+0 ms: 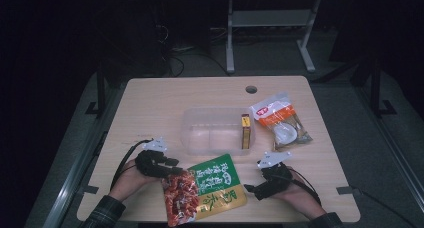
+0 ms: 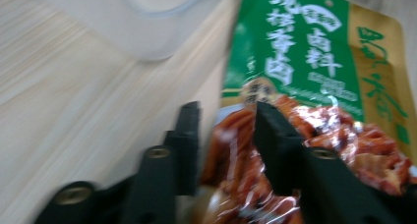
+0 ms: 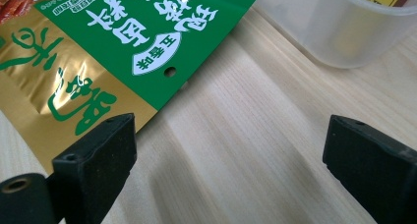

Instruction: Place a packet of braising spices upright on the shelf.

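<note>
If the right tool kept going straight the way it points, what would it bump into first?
Probably the clear plastic box. The right tool stands open over bare table, with the green and gold packet off to one side. How far off the box is is hard to judge.

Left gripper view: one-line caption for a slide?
Left gripper jaws straddling the red end of the green-and-gold snack pouch beside the clear plastic container.

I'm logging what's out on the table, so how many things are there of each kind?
Snack bags: 2, the green and gold bag and the orange and white bag
Clear plastic containers: 1
Small yellow boxes: 1, standing inside the container
Total: 4
</note>
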### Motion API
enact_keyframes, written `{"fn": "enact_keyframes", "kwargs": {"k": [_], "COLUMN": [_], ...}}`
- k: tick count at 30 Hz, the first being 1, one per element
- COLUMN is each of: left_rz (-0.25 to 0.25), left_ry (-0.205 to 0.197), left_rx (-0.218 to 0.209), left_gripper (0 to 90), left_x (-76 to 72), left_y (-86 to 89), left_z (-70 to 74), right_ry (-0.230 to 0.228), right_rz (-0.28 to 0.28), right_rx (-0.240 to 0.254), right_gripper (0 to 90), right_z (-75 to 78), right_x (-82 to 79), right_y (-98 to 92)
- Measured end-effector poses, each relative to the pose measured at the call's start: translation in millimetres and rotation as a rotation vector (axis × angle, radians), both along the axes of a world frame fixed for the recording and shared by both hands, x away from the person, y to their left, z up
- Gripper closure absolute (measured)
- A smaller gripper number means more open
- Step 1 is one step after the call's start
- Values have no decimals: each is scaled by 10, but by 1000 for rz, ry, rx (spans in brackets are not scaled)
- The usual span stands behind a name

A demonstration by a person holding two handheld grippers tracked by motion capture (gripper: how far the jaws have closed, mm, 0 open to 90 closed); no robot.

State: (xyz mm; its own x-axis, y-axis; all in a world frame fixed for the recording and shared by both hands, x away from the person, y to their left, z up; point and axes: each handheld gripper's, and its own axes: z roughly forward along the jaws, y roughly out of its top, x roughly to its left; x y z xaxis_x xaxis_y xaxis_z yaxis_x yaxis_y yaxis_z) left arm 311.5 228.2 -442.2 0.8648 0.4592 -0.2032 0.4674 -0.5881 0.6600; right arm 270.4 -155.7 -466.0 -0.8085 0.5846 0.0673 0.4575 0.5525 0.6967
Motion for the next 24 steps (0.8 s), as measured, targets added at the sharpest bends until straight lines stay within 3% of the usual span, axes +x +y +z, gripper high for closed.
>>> {"fn": "enact_keyframes", "kwargs": {"k": [3, 12, 18, 22, 24], "left_rz": [-47, -84, -74, -75, -84], "left_ry": [-8, -73, -89, -63, -69], "left_rx": [31, 110, 90, 61, 46], "left_gripper": [435, 234, 210, 228, 231], "left_x": [-66, -138, -119, -99, -104], "left_y": [-130, -327, -343, -358, -357], "left_z": [-20, -150, -176, -204, -216], "right_ry": [2, 1, 1, 0, 2], "right_rz": [-3, -3, 3, 3, -1], "right_rx": [3, 2, -2, -4, -2], "right_gripper": [55, 56, 56, 56, 56], "right_z": [0, 1, -2, -2, 0], "right_x": [-2, -3, -4, -2, -3], "right_y": [2, -3, 1, 2, 0]}}
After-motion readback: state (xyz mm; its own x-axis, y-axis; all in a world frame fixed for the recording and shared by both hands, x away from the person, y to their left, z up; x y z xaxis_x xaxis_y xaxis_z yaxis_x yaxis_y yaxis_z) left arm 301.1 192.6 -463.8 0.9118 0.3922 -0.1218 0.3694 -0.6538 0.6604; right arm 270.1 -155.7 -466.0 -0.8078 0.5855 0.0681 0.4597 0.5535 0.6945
